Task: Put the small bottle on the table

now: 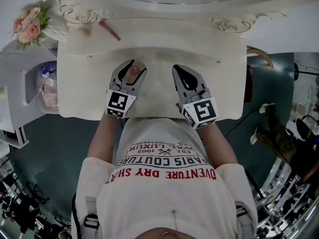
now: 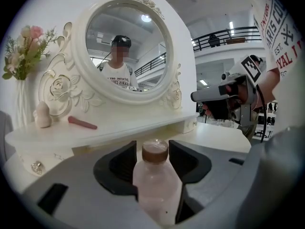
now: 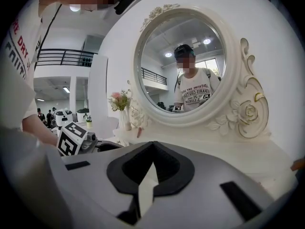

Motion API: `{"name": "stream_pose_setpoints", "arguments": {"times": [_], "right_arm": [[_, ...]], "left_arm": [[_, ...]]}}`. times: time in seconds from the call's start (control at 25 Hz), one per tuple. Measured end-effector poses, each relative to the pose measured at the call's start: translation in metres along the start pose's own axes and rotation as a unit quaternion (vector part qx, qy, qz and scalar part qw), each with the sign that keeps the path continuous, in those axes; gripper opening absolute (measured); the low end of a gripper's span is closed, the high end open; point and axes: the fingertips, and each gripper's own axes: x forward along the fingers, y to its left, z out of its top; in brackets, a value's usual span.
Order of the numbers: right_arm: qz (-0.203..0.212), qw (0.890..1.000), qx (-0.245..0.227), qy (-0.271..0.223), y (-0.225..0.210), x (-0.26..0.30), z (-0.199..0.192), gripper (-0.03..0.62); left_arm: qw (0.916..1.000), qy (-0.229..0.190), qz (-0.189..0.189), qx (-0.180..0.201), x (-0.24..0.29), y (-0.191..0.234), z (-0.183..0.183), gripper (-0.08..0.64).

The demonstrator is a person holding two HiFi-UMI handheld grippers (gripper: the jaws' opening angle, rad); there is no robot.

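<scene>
Plastic bottle point(image 2: 155, 185): standing on table point(image 1: 159, 39), between left tongs point(image 1: 131, 69), jaws apart.
Right tongs point(image 1: 185, 78): closed, empty.
Risk: pull back crooked and a jaw clips it, over it goes.

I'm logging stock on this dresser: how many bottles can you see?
1. The small bottle stands upright between the left gripper's jaws, over the front part of the table. Others could be hidden behind the grippers.
</scene>
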Motion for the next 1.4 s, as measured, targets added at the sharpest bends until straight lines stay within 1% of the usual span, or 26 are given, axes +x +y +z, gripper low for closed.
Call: {"name": "stream_pose_setpoints", "arguments": {"times": [0.12, 0.36, 0.52, 0.56, 0.64, 0.72, 0.8, 0.88, 1.0, 1.12, 1.2, 1.4], "right_arm": [[-0.01, 1.0, 0.003, -0.003, 0.009, -0.008, 0.007, -0.002], [-0.028, 1.0, 0.004, -0.011, 0.031, -0.023, 0.03, -0.002], [-0.034, 0.999, 0.002, -0.018, 0.046, -0.031, 0.046, 0.0], [-0.035, 0.999, 0.0, -0.021, 0.048, -0.032, 0.05, -0.002], [-0.037, 0.999, -0.001, -0.026, 0.053, -0.035, 0.056, -0.002], [-0.034, 0.999, -0.003, -0.029, 0.059, -0.038, 0.062, -0.002], [-0.032, 0.999, -0.008, -0.035, 0.065, -0.041, 0.068, -0.002], [-0.033, 0.998, -0.013, -0.046, 0.069, -0.043, 0.076, -0.002], [-0.04, 0.997, -0.016, -0.062, 0.07, -0.048, 0.088, -0.002], [-0.048, 0.996, -0.019, -0.075, 0.07, -0.054, 0.097, -0.002], [-0.052, 0.995, -0.025, -0.086, 0.069, -0.058, 0.105, -0.002], [-0.059, 0.993, -0.03, -0.096, 0.068, -0.062, 0.115, -0.002]], "left_arm": [[0.9999, -0.006, -0.014, 0.005, -0.009, -0.004, 0.009, 0.193], [0.9993, -0.015, -0.031, 0.017, -0.036, -0.011, 0.045, 0.193], [0.9989, -0.021, -0.035, 0.023, -0.057, -0.014, 0.067, 0.19], [0.9988, -0.026, -0.035, 0.023, -0.062, -0.013, 0.075, 0.178], [0.9984, -0.04, -0.031, 0.025, -0.072, -0.011, 0.091, 0.158], [0.9979, -0.053, -0.022, 0.031, -0.083, -0.009, 0.107, 0.076], [0.9968, -0.067, -0.016, 0.041, -0.093, -0.008, 0.122, 0.017], [0.9951, -0.081, -0.016, 0.054, -0.101, -0.006, 0.137, 0.008], [0.9935, -0.097, -0.007, 0.06, -0.114, -0.003, 0.157, 0.008], [0.9925, -0.103, 0.005, 0.066, -0.126, 0.0, 0.173, 0.008], [0.9924, -0.106, 0.008, 0.063, -0.132, 0.001, 0.181, 0.008], [0.9918, -0.11, 0.014, 0.063, -0.145, 0.001, 0.192, 0.008]]}}
